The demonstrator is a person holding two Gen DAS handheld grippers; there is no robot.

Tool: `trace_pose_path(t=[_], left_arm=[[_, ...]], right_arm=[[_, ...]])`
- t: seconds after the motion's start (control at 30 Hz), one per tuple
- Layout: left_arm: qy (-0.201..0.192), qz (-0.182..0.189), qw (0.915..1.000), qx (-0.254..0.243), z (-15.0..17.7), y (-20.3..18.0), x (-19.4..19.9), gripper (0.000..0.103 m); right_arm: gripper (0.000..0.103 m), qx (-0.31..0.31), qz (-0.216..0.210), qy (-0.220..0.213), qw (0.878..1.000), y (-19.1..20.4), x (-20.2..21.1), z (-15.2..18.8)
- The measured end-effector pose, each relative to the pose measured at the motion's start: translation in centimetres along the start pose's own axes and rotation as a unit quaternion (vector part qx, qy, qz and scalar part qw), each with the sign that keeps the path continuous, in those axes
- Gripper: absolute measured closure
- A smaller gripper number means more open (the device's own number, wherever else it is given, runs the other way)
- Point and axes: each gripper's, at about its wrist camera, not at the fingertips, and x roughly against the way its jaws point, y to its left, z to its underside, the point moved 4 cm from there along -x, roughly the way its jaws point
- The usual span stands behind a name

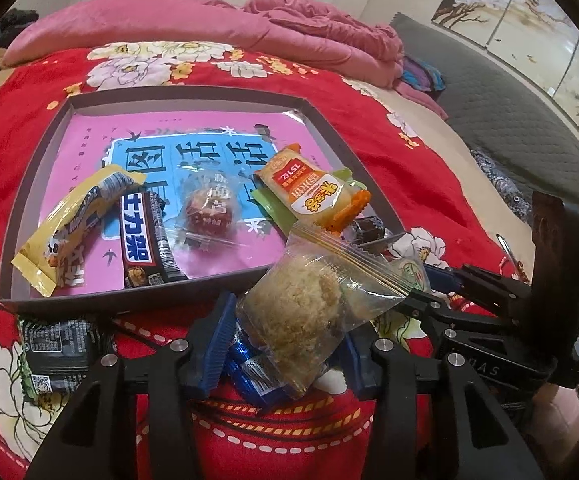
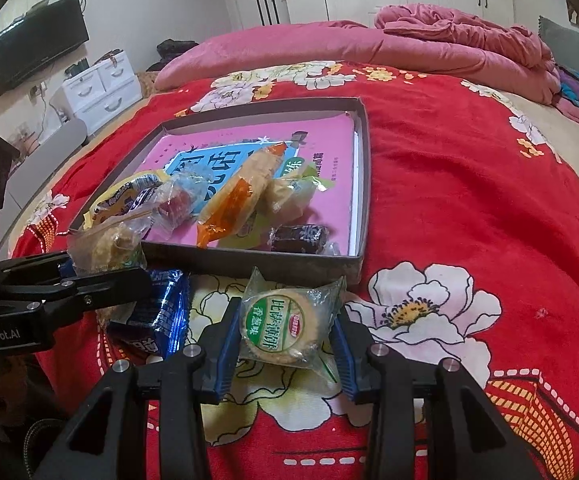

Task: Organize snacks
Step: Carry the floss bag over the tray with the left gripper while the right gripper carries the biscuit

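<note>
On a red floral bedspread (image 2: 469, 208), the left gripper (image 1: 285, 344) clamps a clear zip bag of crumbly pastry (image 1: 313, 300) just short of the snack tray (image 1: 29, 184); the right gripper (image 2: 285, 344) stands wide around a green-labelled round biscuit pack (image 2: 285, 324).

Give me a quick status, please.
Left gripper shut on pastry bag, near tray. Right gripper open around biscuit. Path clear.
</note>
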Motion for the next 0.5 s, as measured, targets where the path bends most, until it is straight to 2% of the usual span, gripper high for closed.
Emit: trace_pose_path(t=[0.5], left_arm=[[-0.012, 0.002, 0.9998, 0.016, -0.1, 0.5, 1.4, 0.054]], right_arm=[[0.061, -0.008, -0.009, -0.030, 0.999, -0.2, 1.4, -0.7]])
